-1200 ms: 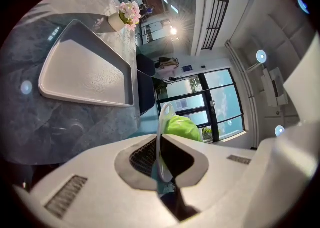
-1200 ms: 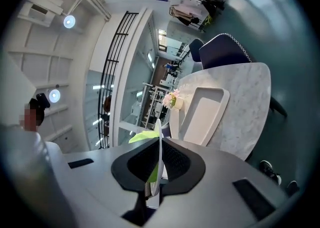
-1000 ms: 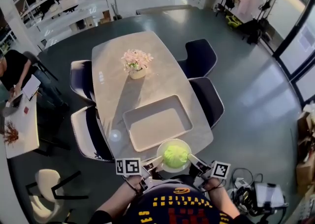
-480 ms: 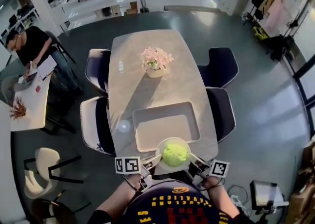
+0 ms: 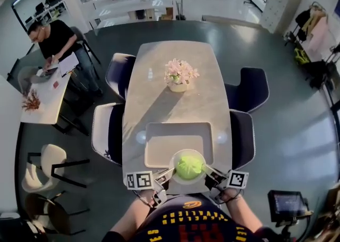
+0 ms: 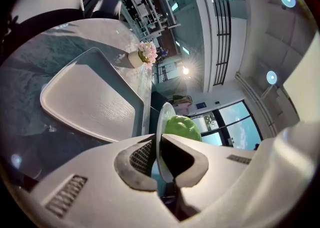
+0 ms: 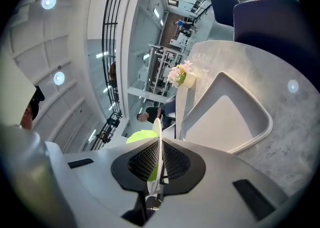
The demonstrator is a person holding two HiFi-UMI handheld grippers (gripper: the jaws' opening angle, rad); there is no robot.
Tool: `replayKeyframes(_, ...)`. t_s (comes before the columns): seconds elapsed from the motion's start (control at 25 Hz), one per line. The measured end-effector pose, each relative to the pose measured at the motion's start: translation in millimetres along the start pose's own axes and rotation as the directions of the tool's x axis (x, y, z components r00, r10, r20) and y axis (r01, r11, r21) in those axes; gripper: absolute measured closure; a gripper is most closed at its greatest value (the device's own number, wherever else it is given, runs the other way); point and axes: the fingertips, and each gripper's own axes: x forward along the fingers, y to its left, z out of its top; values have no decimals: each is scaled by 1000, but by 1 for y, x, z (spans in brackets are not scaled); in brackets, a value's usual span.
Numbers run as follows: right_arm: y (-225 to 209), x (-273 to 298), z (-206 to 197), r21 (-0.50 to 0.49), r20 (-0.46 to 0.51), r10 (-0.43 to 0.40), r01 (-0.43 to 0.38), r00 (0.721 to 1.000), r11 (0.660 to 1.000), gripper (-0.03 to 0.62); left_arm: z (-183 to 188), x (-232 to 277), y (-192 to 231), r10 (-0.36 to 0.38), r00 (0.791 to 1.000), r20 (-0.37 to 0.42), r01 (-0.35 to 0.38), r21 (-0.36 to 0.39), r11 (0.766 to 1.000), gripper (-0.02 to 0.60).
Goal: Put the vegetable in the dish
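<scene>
Head view: left tongs, right tongs on dish with vegetable.

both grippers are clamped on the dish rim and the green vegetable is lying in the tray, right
Not quite. The green vegetable lies in the dish, not in the tray, as the head view shows. The rest holds: the left gripper and the right gripper are both clamped on the dish rim.
</scene>
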Motion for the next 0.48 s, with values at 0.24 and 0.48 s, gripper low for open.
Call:
replayKeyframes(0.24,-1,16,4,12,-92,23,-22,996,1000,579,3,-8,4,8,997,83,-5,-39,999,568)
replayKeyframes(0.48,-2,41,3,-32,-141,73,-79,987,996,579,16,-17,18,32,993,111,-27,-43,999,568)
